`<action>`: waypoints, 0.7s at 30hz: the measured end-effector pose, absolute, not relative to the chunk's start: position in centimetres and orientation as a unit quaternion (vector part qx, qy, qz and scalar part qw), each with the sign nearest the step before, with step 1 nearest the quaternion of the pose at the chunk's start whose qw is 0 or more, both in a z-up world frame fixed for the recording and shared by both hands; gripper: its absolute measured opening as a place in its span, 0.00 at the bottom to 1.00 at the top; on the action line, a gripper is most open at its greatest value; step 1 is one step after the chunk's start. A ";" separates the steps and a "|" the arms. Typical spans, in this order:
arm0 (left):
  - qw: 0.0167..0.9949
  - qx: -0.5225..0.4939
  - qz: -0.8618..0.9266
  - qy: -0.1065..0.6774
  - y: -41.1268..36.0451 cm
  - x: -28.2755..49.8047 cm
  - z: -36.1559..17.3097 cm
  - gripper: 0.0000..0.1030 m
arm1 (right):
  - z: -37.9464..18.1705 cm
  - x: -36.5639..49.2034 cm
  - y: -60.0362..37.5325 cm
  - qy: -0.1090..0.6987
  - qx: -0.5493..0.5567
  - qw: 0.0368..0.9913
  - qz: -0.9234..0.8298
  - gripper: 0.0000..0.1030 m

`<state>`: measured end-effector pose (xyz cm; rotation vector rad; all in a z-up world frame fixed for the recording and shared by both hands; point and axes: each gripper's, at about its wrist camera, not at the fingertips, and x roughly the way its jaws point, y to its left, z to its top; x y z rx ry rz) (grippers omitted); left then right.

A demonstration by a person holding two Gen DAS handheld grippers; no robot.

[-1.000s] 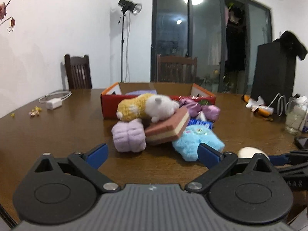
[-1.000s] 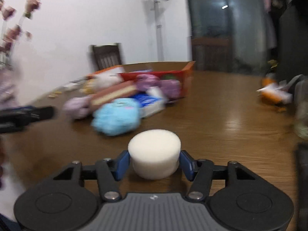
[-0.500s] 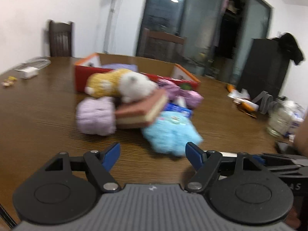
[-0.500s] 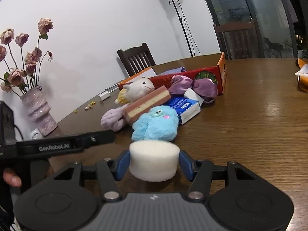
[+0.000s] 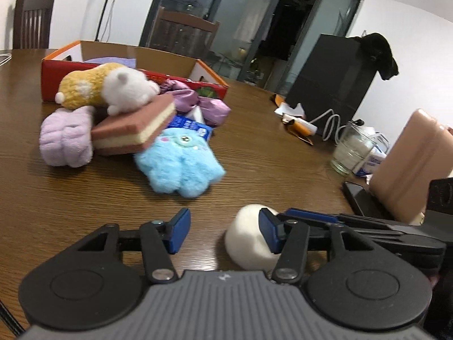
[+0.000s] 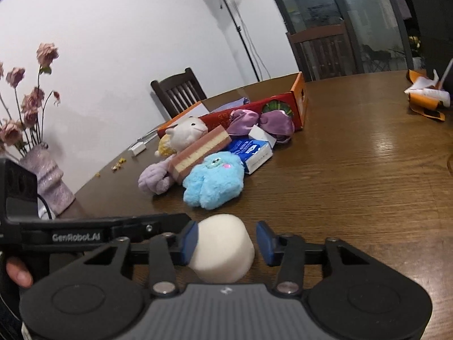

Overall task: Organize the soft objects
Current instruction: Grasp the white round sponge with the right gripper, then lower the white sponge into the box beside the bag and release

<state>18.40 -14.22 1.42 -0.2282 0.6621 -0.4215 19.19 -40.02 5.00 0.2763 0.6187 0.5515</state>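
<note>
Ahead of your right tongs (image 6: 226, 243), bare counter (image 6: 354, 170) runs open on the right; the blue plush (image 6: 213, 181) and the red box (image 6: 271, 107) block the left.

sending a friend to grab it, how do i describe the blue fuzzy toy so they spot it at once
On the brown wooden table, find the pile of soft things in front of the red cardboard box. The blue fuzzy toy lies at the pile's front edge, the only sky-blue shaggy piece, with a round eye and pink cheek.
</note>
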 end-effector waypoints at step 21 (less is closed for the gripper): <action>0.939 -0.107 -0.255 0.204 -13.1 28.6 8.9 0.14 | 12.0 28.7 -38.1 0.226 0.141 0.923 0.276 0.21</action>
